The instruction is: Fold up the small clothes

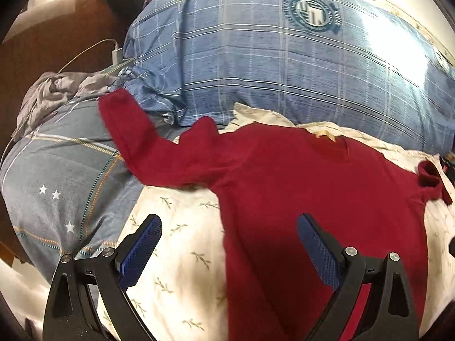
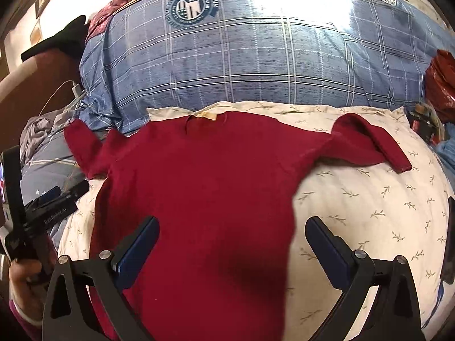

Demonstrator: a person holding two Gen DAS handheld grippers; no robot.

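A dark red long-sleeved sweater (image 2: 204,176) lies spread flat on a cream leaf-print sheet (image 2: 369,213), neckline away from me. One sleeve (image 2: 82,147) stretches out to the left, the other sleeve (image 2: 369,142) is bent over on the right. My right gripper (image 2: 231,227) is open above the sweater's lower body, holding nothing. My left gripper (image 1: 229,224) is open too, over the left hem of the sweater (image 1: 312,184) and the sheet (image 1: 176,241). In the right wrist view the left gripper (image 2: 57,196) shows at the left edge, held by a hand (image 2: 22,284).
A big blue plaid duvet (image 2: 241,65) is heaped behind the sweater. A grey-blue starred pillow (image 1: 65,170) and crumpled grey cloth (image 1: 54,91) lie at left, with a white charger and cable (image 1: 115,54). A red bag (image 2: 440,79) and small items sit at right.
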